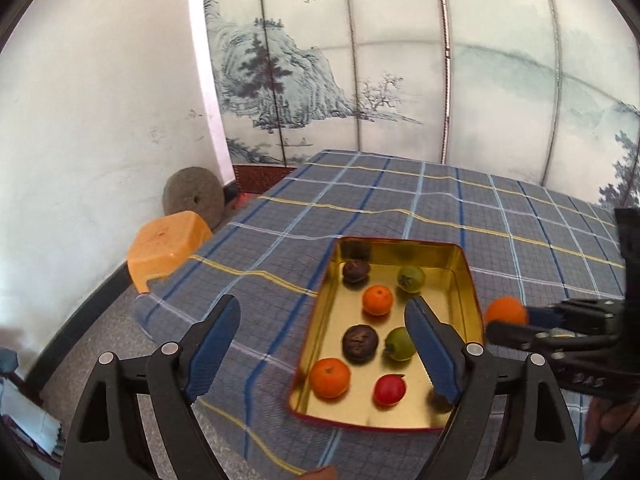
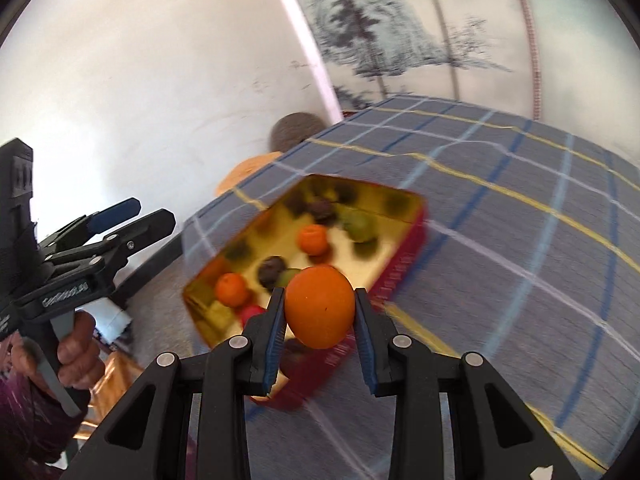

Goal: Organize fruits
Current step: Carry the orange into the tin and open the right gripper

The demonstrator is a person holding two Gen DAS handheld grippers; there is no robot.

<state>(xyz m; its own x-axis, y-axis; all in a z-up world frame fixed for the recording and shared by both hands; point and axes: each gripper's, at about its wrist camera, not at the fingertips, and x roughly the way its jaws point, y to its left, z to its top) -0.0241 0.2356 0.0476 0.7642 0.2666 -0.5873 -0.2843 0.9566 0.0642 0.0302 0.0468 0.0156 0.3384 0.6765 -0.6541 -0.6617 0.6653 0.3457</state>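
right gripper (image 2: 320, 316) jaws clamp an orange (image 2: 320, 307) just beside the gold tin (image 1: 468, 280) on the counter (image 1: 400, 200); left gripper (image 1: 324, 344) jaws gape wide, empty, its body lettering too blurred to read.

Bright, even daylight; the gold tin (image 1: 466, 280) glares with reflections. Right wrist view smears with motion blur, and fisheye bending darkens the corners.

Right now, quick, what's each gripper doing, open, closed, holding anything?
Left gripper: open, holding nothing.
Right gripper: closed on an orange.
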